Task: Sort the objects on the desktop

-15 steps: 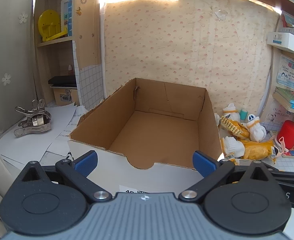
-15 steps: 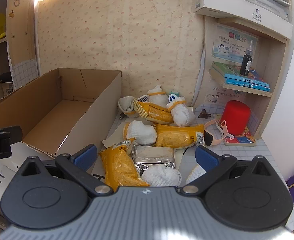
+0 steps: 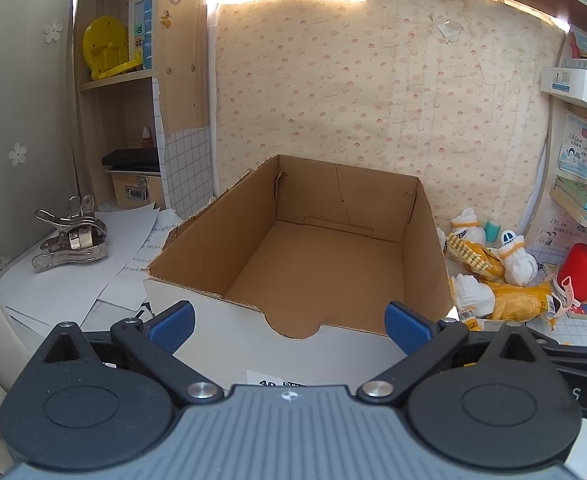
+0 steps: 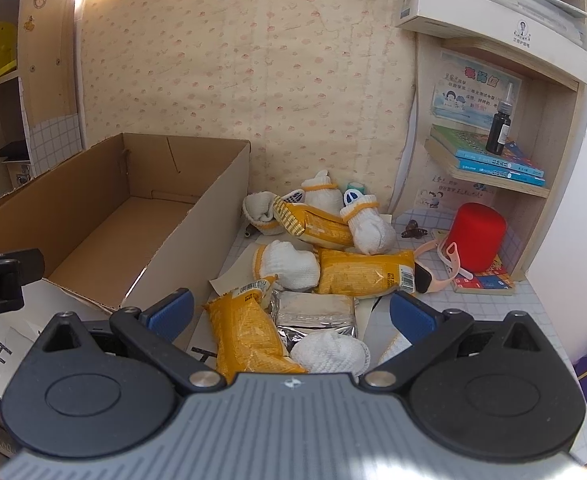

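Note:
An open empty cardboard box [image 3: 429, 236] [image 4: 69, 204] stands on the desk. My left gripper [image 3: 289, 326] is open and empty, hovering at the box's near wall. To the right of the box lies a pile: yellow snack packets [image 4: 359, 276], rolled white socks [image 4: 289, 264], and a silver foil pack [image 4: 315, 312]. The pile also shows in the left wrist view [image 3: 505, 292]. My right gripper [image 4: 291, 314] is open and empty, just above the nearest yellow packet [image 4: 245, 332] and a white sock [image 4: 329, 354].
A red cylinder [image 4: 479, 236] and a pink strap [image 4: 449, 256] sit by the right shelf, with books and a dark bottle [image 4: 499, 128] above. Metal clips [image 3: 69, 240] lie on loose papers [image 3: 73, 284] left of the box. Shelves flank both sides.
Both views have shifted only slightly; the box and pile sit a little higher in frame. Both grippers stay open and empty.

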{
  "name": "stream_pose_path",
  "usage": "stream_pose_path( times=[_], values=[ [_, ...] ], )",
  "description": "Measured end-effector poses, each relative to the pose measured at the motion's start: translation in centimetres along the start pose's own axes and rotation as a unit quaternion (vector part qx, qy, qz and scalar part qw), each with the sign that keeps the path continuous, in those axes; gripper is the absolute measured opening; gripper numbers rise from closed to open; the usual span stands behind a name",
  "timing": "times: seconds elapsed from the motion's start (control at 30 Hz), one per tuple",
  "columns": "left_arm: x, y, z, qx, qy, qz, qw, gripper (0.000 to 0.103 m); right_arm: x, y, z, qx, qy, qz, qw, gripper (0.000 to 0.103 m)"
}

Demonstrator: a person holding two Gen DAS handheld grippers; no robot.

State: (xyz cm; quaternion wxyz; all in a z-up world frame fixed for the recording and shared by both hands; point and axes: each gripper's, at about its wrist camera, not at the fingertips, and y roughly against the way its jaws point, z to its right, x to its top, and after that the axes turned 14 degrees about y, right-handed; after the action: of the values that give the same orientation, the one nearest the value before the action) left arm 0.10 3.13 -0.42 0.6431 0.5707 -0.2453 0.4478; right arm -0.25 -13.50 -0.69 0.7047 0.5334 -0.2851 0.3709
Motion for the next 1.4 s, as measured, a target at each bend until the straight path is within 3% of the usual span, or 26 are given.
stream_pose_path(
  times=[1.4],
  values=[
    [0.24,-0.13,-0.95,0.002,0.005,-0.001,1.0000,0.103,0.11,-0.39,-0.42,0.008,0.002,-0.006,1.000,0.101]
  ],
)
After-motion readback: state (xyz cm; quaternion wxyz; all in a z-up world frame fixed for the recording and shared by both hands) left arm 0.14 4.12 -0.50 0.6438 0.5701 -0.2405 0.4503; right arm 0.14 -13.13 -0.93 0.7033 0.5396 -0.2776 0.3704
